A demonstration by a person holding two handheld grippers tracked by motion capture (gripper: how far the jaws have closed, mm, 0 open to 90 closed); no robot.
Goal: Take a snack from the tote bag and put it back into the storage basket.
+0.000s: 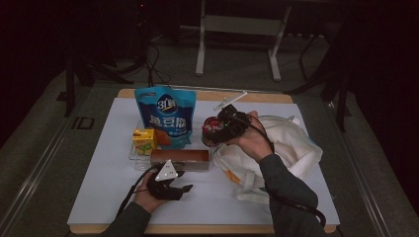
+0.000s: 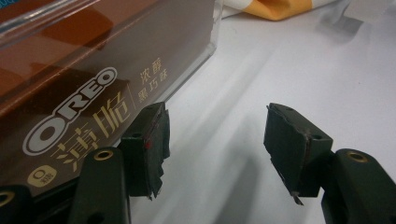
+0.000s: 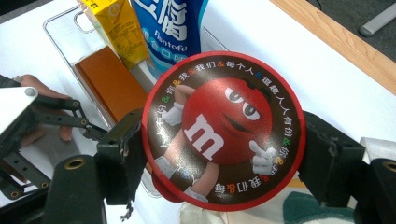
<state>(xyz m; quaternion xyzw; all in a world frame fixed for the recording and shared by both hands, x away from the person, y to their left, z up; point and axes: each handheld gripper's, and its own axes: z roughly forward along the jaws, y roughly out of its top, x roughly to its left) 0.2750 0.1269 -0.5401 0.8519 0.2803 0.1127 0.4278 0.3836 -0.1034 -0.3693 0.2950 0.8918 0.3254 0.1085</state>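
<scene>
The right gripper (image 3: 219, 154) holds a round red M&M's tin (image 3: 223, 130), its two black jaws pinching the tin's rim from opposite sides so that the printed lid faces the gripper's own camera. In the high view the right hand (image 1: 254, 138) is raised above the worktop (image 1: 108, 168), the forearm coming up from the bottom edge and bending inward at the wrist, so the tin (image 1: 213, 129) hangs in the air just right of the clear tray (image 1: 134, 159), between that tray and the white cloth bag (image 1: 291, 145). The bag lies crumpled on the far side of the hand from the tray. In the tray a blue snack pouch (image 1: 168, 116) stands upright at the back, a yellow drink carton (image 1: 144, 140) stands at its left front corner, and a long brown Oreo box (image 1: 179, 158) lies along the tray's near edge. The left hand (image 1: 148, 195) rests low on the worktop just in front of the tray, palm down, with its forearm entering from the bottom left. The left gripper (image 2: 215, 149) points toward the Oreo box (image 2: 88, 93); its jaws are spread apart with bare worktop between them, and one jaw sits just beside the box's printed side, though I cannot tell whether it touches it. The left gripper's grey three-cornered plate (image 1: 166, 171) points up toward the tray.
</scene>
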